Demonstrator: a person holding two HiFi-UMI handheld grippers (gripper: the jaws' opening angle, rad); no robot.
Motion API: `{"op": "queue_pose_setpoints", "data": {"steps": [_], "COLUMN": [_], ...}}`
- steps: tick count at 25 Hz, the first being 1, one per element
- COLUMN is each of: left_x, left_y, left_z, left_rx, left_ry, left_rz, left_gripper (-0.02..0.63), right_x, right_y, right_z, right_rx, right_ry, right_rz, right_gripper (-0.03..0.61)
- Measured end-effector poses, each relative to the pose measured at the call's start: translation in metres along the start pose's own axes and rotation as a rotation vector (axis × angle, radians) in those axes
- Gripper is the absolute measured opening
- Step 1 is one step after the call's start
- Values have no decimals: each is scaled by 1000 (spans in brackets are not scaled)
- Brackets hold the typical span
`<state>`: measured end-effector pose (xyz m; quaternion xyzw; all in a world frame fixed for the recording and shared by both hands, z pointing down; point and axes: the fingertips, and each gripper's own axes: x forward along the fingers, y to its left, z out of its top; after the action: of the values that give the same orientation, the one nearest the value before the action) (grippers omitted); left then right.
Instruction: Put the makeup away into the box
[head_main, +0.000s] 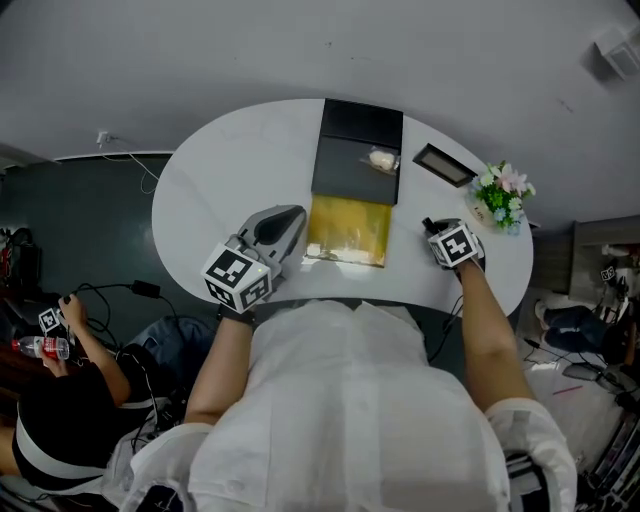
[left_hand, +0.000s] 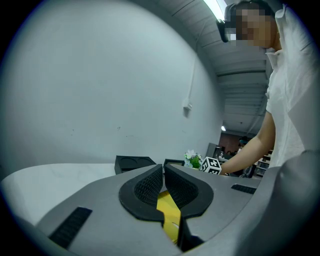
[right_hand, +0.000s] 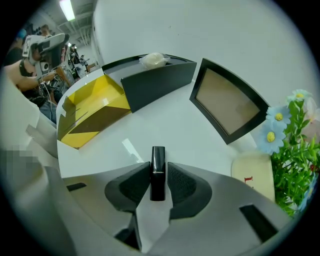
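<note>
Lipstick (right_hand: 158, 172), black and slim, sits lengthwise between the pads of the right tongs (right_hand: 158, 169), which look clamped on its sides. Its far end sticks out past the tips toward the white worktop (right_hand: 165, 132); touching or not, can't tell. Black box (right_hand: 155, 82) lies ahead-left of these tongs, well apart, with a pale puff (right_hand: 154, 60) in it and the yellow carton (right_hand: 92, 107) against it, further left. Left tongs (left_hand: 163, 170) are closed together, with yellow card showing in the gap behind the pads; pinching the carton or just over it, can't tell. Risks, my read: the case is smooth and narrow and the grip covers a short stretch, so it can pivot or slide out on the carry, worse if the wrist tips fast. The tongs point steeply down, so going lower could jam the lipstick end into the worktop and shove it back through the pads. Black-framed compact (right_hand: 227, 102) is ahead-right, and flowers (right_hand: 295, 145) and a cream item (right_hand: 252, 172) are just beside on the right: a wide swing clips them. If the left tongs nudge the carton, the box shifts and the drop misses.
</note>
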<state>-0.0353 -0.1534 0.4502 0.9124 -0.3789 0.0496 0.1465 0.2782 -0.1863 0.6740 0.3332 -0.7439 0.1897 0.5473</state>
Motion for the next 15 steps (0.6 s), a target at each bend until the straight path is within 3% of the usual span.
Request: {"op": "queue_pose_setpoints", "data": {"steps": [3,6,11,15], "left_x": [0,-1,-1,-3], "left_y": [0,1,1,2], "left_z": [-1,0,0,0], "left_rx": [-1,0,-1,-4], "left_ry": [1,1,2,-1], "left_rz": [0,-1,-6,-5], "left_gripper": [26,26,26,26], "right_x": [4,2,5,5], "right_y": [7,-1,21,20], "right_z": [-3,2,2,-2], "right_rx": [7,-17,37,38], "right_ry": [18,17,28,51], "right_rz": [28,-8,85,60], "right_gripper": [94,92,91,91]}}
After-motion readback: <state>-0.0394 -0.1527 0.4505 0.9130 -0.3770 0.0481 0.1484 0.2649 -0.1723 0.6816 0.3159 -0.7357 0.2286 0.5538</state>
